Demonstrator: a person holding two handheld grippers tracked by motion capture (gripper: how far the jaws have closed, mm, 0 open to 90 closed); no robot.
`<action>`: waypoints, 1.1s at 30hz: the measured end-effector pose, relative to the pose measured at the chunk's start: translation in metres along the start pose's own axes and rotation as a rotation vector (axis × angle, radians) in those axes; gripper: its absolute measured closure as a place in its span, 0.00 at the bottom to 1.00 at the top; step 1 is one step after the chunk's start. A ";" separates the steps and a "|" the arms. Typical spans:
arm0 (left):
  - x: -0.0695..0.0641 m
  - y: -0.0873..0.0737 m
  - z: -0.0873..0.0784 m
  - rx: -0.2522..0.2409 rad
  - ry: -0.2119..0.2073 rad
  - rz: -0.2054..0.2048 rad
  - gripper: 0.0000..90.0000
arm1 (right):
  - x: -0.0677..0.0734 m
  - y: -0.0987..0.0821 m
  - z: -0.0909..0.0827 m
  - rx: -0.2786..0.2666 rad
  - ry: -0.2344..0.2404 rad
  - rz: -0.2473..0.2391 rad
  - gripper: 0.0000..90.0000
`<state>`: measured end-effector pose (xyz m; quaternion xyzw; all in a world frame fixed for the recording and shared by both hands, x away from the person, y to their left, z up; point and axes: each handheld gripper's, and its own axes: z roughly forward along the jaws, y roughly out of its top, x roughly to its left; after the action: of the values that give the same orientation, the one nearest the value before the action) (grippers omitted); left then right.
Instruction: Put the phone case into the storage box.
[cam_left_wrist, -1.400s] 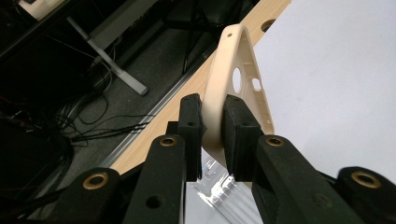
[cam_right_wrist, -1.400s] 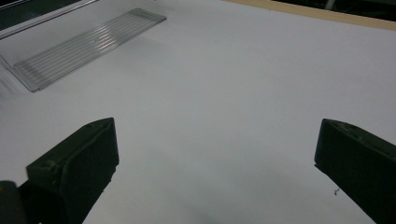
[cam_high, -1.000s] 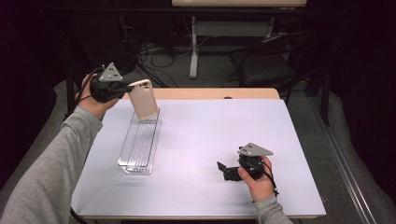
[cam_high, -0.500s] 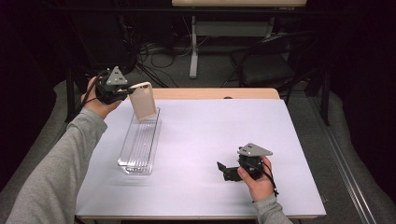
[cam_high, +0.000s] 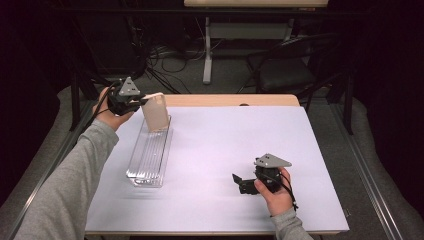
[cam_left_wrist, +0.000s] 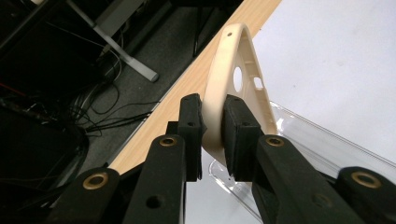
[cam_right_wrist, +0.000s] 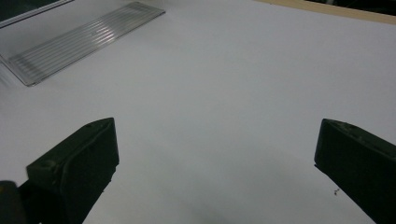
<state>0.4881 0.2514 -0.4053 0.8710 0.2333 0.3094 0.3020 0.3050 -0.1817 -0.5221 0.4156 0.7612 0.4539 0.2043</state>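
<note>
A cream phone case (cam_high: 156, 112) stands nearly upright over the far end of a clear ribbed plastic tray (cam_high: 150, 155). My left gripper (cam_high: 141, 101) is shut on the case's upper edge. In the left gripper view the two pads pinch the case's rim (cam_left_wrist: 238, 74), with the left gripper (cam_left_wrist: 212, 109) above the tray (cam_left_wrist: 317, 149). Whether the case's lower end touches the tray I cannot tell. My right gripper (cam_high: 239, 182) rests low over the white table near its front right, jaws open and empty. In the right gripper view the gripper (cam_right_wrist: 215, 154) points toward the tray (cam_right_wrist: 79, 39).
The white tabletop (cam_high: 225, 145) has a wooden strip (cam_high: 230, 100) along its far edge. Beyond it, on the dark floor, are cables, a desk leg (cam_high: 207, 55) and a chair (cam_high: 285, 70).
The left hand has lowered the phone case a little toward the far end of the tray. The right gripper has stayed where it was.
</note>
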 end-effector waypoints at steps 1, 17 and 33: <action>0.000 0.000 0.001 0.004 0.001 0.002 0.88 | 0.000 0.000 0.000 0.000 0.002 0.000 0.00; -0.002 -0.004 0.013 0.013 0.007 0.014 0.88 | 0.001 -0.001 0.002 0.010 0.005 0.000 0.00; -0.007 -0.004 0.015 0.022 0.035 0.083 0.87 | 0.001 -0.002 0.003 0.014 0.011 -0.008 0.00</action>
<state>0.4927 0.2446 -0.4202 0.8777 0.2053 0.3342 0.2754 0.3053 -0.1797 -0.5255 0.4118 0.7671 0.4499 0.1990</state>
